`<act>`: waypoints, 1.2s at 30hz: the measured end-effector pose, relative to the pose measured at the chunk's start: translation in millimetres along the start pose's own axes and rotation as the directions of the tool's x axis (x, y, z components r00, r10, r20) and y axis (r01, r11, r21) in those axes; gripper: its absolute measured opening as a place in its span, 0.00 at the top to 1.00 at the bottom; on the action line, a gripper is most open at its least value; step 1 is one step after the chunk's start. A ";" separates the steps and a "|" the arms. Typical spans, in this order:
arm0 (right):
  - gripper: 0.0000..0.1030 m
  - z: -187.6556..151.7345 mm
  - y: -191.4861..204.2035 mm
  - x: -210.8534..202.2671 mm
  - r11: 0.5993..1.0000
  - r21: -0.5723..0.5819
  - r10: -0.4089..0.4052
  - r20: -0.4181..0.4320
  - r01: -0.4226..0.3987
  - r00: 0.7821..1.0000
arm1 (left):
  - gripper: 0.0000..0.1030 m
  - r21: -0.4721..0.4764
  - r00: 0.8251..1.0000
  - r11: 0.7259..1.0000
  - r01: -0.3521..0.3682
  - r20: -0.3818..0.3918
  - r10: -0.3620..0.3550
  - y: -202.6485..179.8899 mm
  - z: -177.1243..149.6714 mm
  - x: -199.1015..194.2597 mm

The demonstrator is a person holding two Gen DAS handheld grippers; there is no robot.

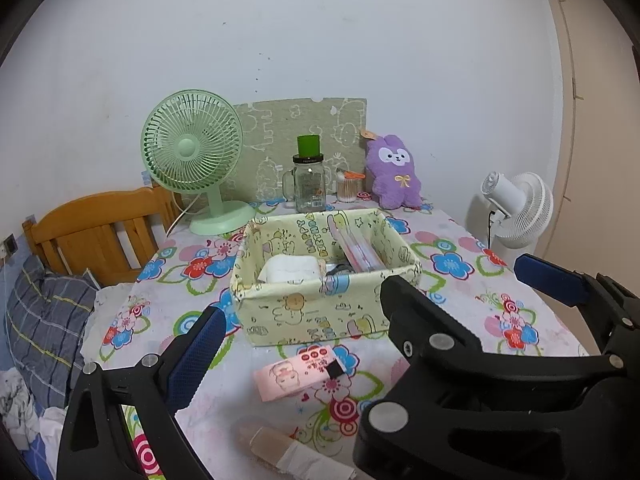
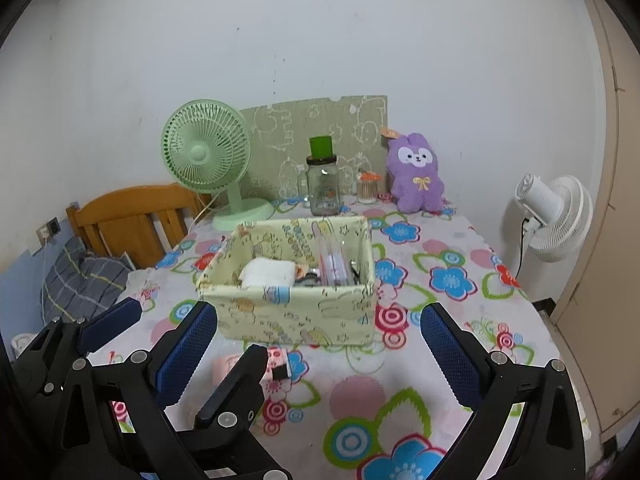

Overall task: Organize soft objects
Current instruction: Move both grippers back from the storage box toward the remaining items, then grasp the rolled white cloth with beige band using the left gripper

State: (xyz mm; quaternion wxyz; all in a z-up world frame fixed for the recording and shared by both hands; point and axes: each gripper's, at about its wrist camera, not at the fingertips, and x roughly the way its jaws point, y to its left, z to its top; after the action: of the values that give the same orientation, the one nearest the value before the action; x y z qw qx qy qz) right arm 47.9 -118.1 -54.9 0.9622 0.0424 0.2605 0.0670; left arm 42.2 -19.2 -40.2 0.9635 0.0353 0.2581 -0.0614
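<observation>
A yellow-green fabric basket (image 1: 320, 312) (image 2: 296, 312) stands mid-table, holding a white folded cloth (image 1: 290, 269) (image 2: 267, 271) and pink packs. A purple plush bunny (image 1: 394, 172) (image 2: 416, 174) sits at the back. A pink tissue pack (image 1: 298, 372) (image 2: 276, 358) lies in front of the basket, between my left gripper's fingers. A beige cloth roll (image 1: 296, 454) lies nearer. My left gripper (image 1: 304, 364) is open and empty; it also shows at the left of the right wrist view (image 2: 176, 344). My right gripper (image 2: 320, 356) is open and empty; it crosses the left wrist view (image 1: 460, 292).
A green desk fan (image 1: 196, 160) (image 2: 212, 160), a glass jar with green lid (image 1: 309, 178) (image 2: 323, 184) and a cotton-swab tub (image 1: 348, 188) stand at the back. A white fan (image 1: 520, 208) (image 2: 556, 216) is off the table's right. A wooden bed (image 1: 100, 232) is left.
</observation>
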 end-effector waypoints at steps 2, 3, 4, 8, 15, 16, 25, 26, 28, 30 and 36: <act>0.00 -6.1 1.1 -1.2 1.000 0.003 0.001 -0.003 -0.001 1.000 | 0.03 0.008 1.000 1.000 0.002 0.003 -0.002 0.1 -5.0 -0.8; 0.00 -9.2 1.7 -1.0 1.000 0.005 0.002 -0.005 -0.002 1.000 | 0.03 0.010 1.000 1.000 0.004 -0.001 -0.004 0.8 -8.7 -1.1; 0.00 -12.7 2.2 0.0 1.000 0.009 0.007 -0.013 -0.007 1.000 | 0.04 0.010 1.000 1.000 0.005 -0.005 -0.005 1.2 -11.1 -0.7; 0.00 -24.0 5.7 2.3 1.000 0.010 0.005 -0.020 -0.005 1.000 | 0.05 0.014 1.000 1.000 0.006 -0.023 -0.006 4.4 -21.8 1.6; 0.00 -39.7 14.0 4.7 1.000 0.005 -0.004 -0.021 0.004 1.000 | 0.05 -0.007 0.999 1.000 -0.004 -0.042 0.004 12.4 -37.7 2.8; 0.00 -41.7 14.5 5.1 1.000 0.005 0.000 -0.023 0.000 1.000 | 0.05 -0.013 0.999 1.000 -0.005 -0.049 0.004 14.2 -39.9 3.5; 0.00 -59.8 24.0 11.5 1.000 0.001 0.018 -0.054 -0.018 0.998 | 0.05 -0.036 0.995 0.999 -0.005 -0.100 0.001 25.8 -59.6 7.8; 0.00 -62.1 24.5 12.2 1.000 0.002 0.019 -0.055 -0.019 0.998 | 0.05 -0.039 0.994 0.999 -0.003 -0.107 -0.002 26.7 -62.7 8.8; 0.00 -67.9 25.0 13.2 1.000 0.004 0.022 -0.060 -0.022 0.998 | 0.05 -0.047 0.993 0.999 0.001 -0.118 -0.007 28.3 -68.0 10.4; 0.00 -72.8 25.9 15.4 1.000 0.004 0.024 -0.069 -0.024 0.997 | 0.05 -0.059 0.991 0.998 0.008 -0.131 -0.016 30.0 -74.0 12.5; 0.00 -86.7 28.1 24.6 1.000 -0.011 0.016 -0.106 -0.018 0.994 | 0.05 -0.103 0.984 0.994 0.046 -0.165 -0.063 33.3 -91.1 22.5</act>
State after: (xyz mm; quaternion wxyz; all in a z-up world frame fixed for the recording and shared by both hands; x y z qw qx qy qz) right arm 21.9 -82.6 -138.5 0.9466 0.0351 0.3105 0.0790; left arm 21.1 20.6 -129.1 0.9369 -0.0143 0.3420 -0.0718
